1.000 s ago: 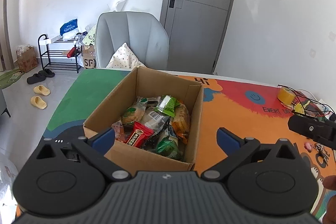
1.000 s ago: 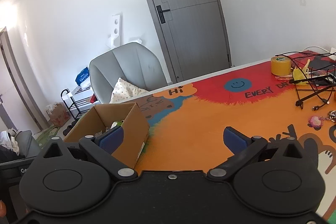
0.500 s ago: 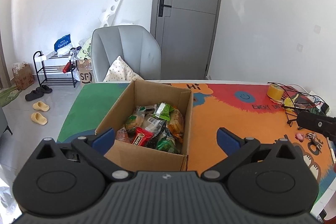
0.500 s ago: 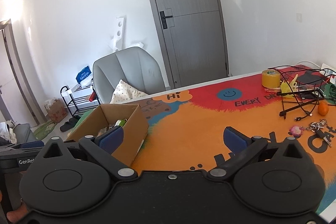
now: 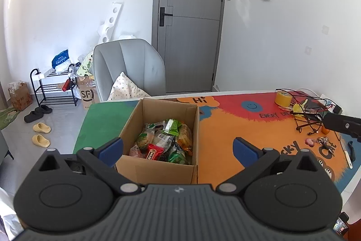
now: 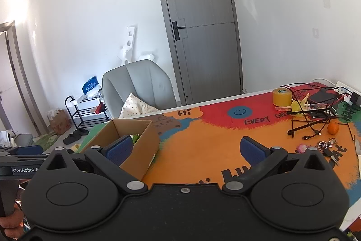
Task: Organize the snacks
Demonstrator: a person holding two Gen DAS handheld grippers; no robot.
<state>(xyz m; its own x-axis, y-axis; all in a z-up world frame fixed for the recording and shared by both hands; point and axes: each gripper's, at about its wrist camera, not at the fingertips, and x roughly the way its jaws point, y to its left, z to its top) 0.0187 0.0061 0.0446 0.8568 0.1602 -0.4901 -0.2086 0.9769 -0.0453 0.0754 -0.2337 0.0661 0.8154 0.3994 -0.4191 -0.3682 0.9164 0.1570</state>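
Note:
An open cardboard box [image 5: 135,167] stands on the colourful table mat and holds several snack packets [image 5: 165,143], among them a red one and green ones. My left gripper [image 5: 178,148] is open and empty, held above and in front of the box. My right gripper [image 6: 186,148] is open and empty, above the orange part of the mat to the right of the box [image 6: 144,148]. Most of the snacks are hidden in the right wrist view.
A yellow tape roll [image 6: 282,96], black wire rack with cables [image 6: 311,114], an orange [image 6: 332,128] and keys [image 6: 325,147] lie at the table's right. A grey chair [image 5: 128,69] with a pillow stands behind the table. A shoe rack [image 5: 54,88] is on the floor at left.
Both grippers have pulled back and risen from the table, so the box looks smaller and farther. Both stay open and empty.

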